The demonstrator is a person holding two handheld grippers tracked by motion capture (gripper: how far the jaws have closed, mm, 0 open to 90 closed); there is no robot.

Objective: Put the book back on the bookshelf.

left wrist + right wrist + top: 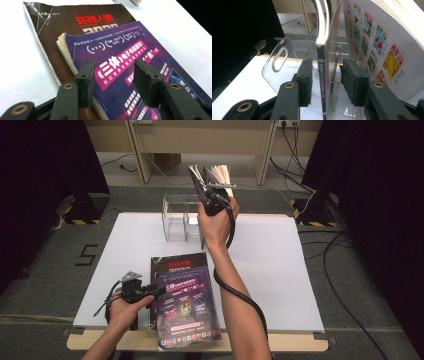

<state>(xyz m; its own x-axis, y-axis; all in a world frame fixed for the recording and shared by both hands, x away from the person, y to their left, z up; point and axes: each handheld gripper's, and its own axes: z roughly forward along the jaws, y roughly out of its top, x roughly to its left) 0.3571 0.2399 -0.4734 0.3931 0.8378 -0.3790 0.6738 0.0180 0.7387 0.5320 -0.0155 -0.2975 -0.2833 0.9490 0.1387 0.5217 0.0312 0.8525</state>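
A clear acrylic rack (177, 220) stands at the back of the white board (280, 270). My right gripper (209, 190) is raised over it, and the magazines (216, 172) by its jaws fan out at the top. In the right gripper view the right gripper (325, 72) is open. A dark-spined magazine (321, 85) stands upright between its pads, with a gap on each side. Near the front edge, my left gripper (151, 291) is open over a purple magazine (187, 305). That one lies on a dark magazine (175, 262). The left gripper's (113, 72) pads hover at the purple magazine's (130, 57) left edge.
Another magazine with a colourful illustrated cover (382, 50) leans just right of the dark-spined one. A clear divider with an oval handle slot (278, 60) stands to its left. Beyond the board are wooden furniture legs (142, 160) and floor cables (345, 270).
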